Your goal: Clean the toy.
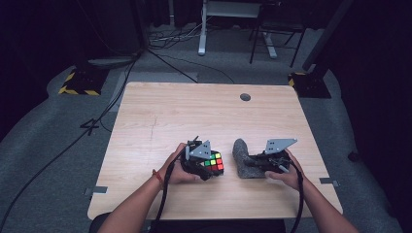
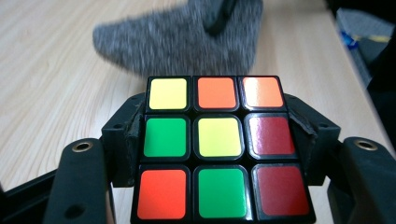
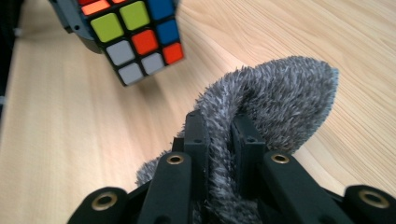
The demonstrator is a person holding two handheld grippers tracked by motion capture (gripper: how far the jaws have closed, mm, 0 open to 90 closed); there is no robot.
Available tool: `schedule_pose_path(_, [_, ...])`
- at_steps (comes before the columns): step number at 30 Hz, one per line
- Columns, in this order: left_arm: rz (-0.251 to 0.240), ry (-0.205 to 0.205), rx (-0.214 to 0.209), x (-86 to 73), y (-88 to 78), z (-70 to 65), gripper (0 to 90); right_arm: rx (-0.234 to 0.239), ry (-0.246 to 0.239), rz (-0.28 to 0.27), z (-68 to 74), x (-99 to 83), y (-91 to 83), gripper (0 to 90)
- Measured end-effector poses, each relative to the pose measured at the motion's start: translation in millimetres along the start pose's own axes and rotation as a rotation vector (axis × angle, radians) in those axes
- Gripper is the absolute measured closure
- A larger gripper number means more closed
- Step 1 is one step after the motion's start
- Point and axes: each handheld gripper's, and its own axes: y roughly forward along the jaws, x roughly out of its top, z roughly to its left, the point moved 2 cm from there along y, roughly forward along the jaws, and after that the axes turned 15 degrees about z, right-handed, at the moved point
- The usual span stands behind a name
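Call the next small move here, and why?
Probably bring the grey fuzzy cloth across to the cube to wipe a face. The left gripper is clamped on the cube's sides, the right gripper pinches a fold of the cloth, and a strip of bare table separates them.

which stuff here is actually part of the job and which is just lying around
In the job:
- puzzle cube, clamped in the left gripper
- grey fuzzy cloth, pinched in the right gripper
- wooden table they are held over

Just lying about:
- round cable port in the tabletop
- cables on the floor
- desk legs behind the table
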Motion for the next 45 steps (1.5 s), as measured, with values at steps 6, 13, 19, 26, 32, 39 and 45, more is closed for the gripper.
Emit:
schedule_pose_path(6, [0.044, -0.011, -0.032, -6.1, 7.4, 0.5, 33.4, -0.003, 0.037, 0.019, -12.6, -10.4, -4.4, 77.5])
schedule_pose_path(13, [0.079, -0.009, -0.045, -7.8, 13.0, -1.5, 33.3, -0.035, 0.066, 0.068, -19.3, -31.4, -6.0, 76.1])
schedule_pose_path(19, [0.108, -0.006, -0.049, -9.9, 20.9, -3.7, 33.3, -0.053, 0.07, 0.072, -21.3, -41.7, -9.8, 74.4])
schedule_pose_path(26, [0.109, -0.011, -0.06, -9.9, 21.7, -2.2, 32.2, -0.063, 0.071, 0.052, -20.1, -44.0, -8.6, 69.6])
schedule_pose_path(32, [0.124, -0.021, -0.05, -11.2, 17.8, -3.6, 19.8, -0.085, 0.086, 0.042, -19.1, -44.2, -11.5, 51.5])
schedule_pose_path(39, [0.141, -0.009, -0.007, -12.9, 8.9, -10.9, 16.1, -0.126, 0.089, 0.054, -17.8, -43.6, -13.5, 40.8])
schedule_pose_path(45, [0.156, -0.014, -0.005, -23.2, 3.6, -17.6, 16.1, -0.166, 0.073, 0.035, -14.2, -40.2, -23.1, 35.6])
